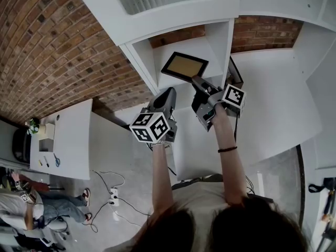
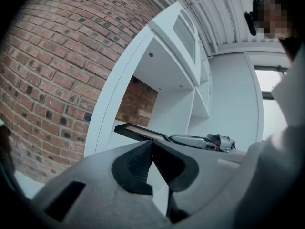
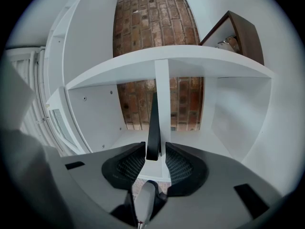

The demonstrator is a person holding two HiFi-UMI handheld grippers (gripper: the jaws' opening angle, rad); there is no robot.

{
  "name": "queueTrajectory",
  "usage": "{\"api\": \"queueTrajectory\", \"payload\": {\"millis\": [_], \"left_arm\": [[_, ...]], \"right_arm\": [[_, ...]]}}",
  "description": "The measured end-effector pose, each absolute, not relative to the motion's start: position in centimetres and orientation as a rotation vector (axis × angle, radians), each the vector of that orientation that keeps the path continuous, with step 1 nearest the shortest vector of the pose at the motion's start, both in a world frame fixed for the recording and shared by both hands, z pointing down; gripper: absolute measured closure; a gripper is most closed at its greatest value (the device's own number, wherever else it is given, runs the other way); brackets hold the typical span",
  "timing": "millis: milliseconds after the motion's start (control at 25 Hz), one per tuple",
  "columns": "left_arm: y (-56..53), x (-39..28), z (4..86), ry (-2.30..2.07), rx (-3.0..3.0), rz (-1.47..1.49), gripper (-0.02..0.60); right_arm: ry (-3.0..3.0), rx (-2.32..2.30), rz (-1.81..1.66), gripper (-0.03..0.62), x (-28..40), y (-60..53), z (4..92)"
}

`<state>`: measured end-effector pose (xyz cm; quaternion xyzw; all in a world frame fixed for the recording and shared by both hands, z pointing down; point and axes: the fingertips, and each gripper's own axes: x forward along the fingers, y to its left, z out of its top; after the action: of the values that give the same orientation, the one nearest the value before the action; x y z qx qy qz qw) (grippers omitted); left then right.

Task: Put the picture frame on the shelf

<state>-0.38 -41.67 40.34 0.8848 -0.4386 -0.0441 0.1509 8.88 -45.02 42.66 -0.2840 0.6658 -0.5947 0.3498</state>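
Picture frame point(image 1: 184, 65) within shelf point(image 1: 218, 46), right claw point(image 3: 154, 151) level, straddling its edge

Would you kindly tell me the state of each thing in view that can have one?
left gripper: fingers shut, nothing between them.
right gripper: fingers open, an edge of the picture frame between them.
picture frame: face up, roughly level inside a shelf compartment, not clamped.
brown frame: leaning in the neighbouring compartment, untouched.
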Motion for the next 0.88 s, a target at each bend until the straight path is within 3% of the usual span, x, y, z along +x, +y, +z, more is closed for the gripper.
{"api": "queueTrajectory", "payload": {"millis": [880], "left_arm": [[-39.6, -0.2, 40.8, -1.224, 2.542, -0.109, 0.571]], "right_arm": [[1.746, -0.704, -1.554, 0.491, 8.1, -42.2, 42.8]]}}
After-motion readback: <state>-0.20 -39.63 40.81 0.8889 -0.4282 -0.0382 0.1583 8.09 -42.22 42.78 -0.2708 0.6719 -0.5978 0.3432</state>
